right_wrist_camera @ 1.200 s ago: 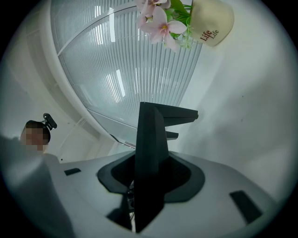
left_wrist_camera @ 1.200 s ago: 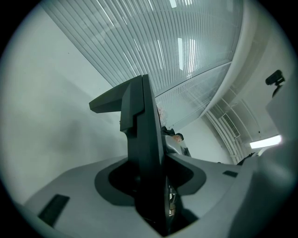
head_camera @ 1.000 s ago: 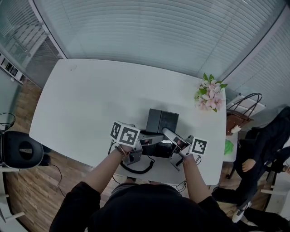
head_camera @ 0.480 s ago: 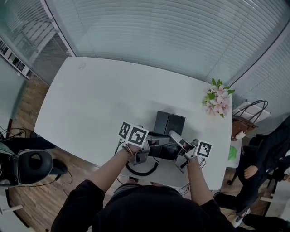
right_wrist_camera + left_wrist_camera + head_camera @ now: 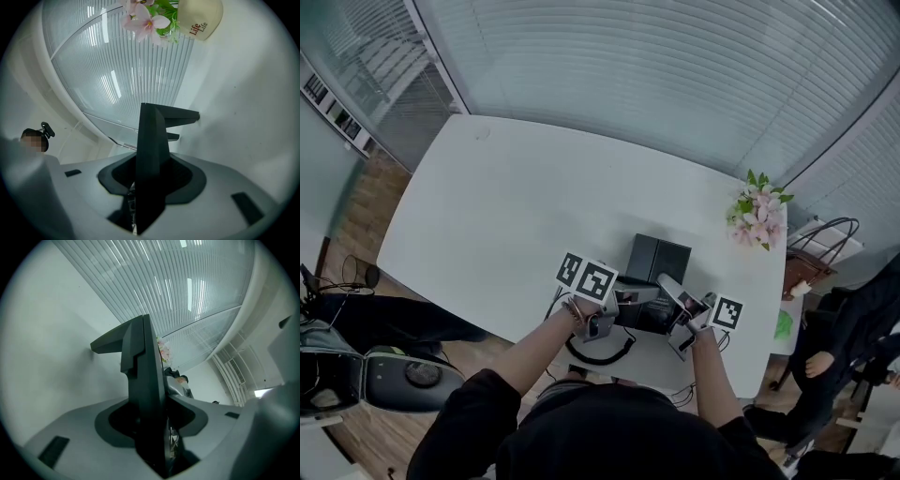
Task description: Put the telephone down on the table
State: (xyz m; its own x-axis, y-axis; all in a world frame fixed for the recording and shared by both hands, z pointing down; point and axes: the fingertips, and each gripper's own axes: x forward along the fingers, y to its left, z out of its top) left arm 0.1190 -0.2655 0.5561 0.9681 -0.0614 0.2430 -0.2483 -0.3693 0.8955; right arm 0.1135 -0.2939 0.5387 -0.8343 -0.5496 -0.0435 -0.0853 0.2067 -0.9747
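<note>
Nothing at the grippers has changed place since a second ago; only the head camera has swung, sliding the scene slightly rightward. The broad white table (image 5: pixel 516 206) stretches from the left. Near its front edge, the left gripper (image 5: pixel 622 298), topped by its marker cube, has its jaws clamped on the left side of the black desk telephone (image 5: pixel 654 258). A black coiled cord (image 5: pixel 598 354) loops in front of the phone. Whether the phone's base touches the tabletop cannot be told. The right gripper (image 5: pixel 677 302) grips the phone's right side, jaws closed on its dark edge. Further right, at the table's corner, stands a bunch of pink flowers with green leaves (image 5: pixel 759 214).
</note>
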